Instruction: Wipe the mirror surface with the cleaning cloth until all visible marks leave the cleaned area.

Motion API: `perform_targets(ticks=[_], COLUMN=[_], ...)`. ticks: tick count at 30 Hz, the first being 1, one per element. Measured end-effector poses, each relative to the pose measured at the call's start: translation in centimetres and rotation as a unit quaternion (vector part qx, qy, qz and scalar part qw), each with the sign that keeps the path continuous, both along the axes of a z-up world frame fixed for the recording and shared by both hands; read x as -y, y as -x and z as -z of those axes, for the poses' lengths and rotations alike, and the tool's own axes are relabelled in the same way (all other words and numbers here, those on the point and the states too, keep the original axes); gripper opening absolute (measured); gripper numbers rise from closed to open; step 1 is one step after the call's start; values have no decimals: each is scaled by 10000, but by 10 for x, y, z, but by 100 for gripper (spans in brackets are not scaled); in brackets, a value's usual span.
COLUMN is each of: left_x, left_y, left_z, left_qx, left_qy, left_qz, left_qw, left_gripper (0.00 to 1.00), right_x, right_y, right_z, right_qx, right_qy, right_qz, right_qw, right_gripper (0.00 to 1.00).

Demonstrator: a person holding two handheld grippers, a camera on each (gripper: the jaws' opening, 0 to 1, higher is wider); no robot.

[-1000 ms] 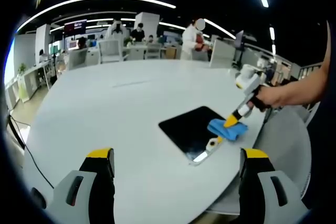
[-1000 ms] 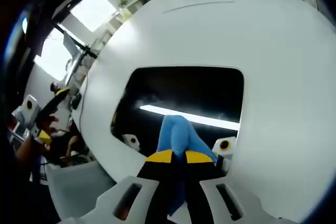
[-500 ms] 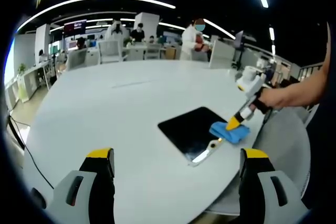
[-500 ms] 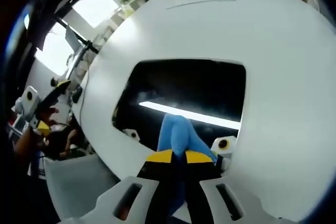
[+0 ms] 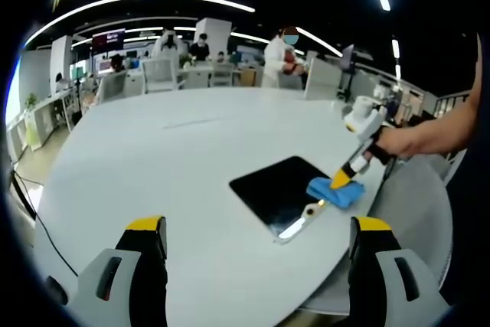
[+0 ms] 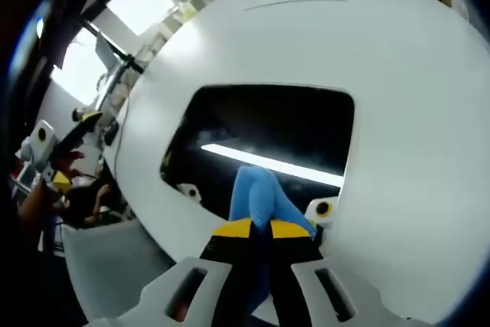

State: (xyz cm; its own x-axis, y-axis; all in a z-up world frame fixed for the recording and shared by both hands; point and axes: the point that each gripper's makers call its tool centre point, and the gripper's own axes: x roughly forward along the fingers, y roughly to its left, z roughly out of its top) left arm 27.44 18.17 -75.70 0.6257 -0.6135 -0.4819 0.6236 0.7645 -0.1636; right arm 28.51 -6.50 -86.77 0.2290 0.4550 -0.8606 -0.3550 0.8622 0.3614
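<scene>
Mirror (image 6: 268,132) lay flat near the table (image 5: 176,158) edge, its dark glass showing a bright strip of reflected light in the right gripper view. Closest there, the right gripper (image 6: 260,229) was clenched on the blue cloth (image 6: 259,198), which rested on the mirror's near edge between two small corner fittings. From the left gripper view, the left gripper (image 5: 256,227) hung released over bare tabletop, well apart from the mirror. Wide white surface stretched beyond; people stood at desks far behind.
</scene>
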Motion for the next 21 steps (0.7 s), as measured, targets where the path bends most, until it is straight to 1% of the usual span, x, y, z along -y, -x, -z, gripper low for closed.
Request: perform_targets(ticks=[21], left_x=[4], left_y=[-2], left_z=[2], left_qx=[-28], left_qy=[19], left_qz=[33], left_qw=[10000], left_gripper=[100], right_x=[24], right_y=[-1], right_z=[0], right_qx=[-30], right_qy=[66], right_qz=[119], right_qw=[9999], right_gripper=[2])
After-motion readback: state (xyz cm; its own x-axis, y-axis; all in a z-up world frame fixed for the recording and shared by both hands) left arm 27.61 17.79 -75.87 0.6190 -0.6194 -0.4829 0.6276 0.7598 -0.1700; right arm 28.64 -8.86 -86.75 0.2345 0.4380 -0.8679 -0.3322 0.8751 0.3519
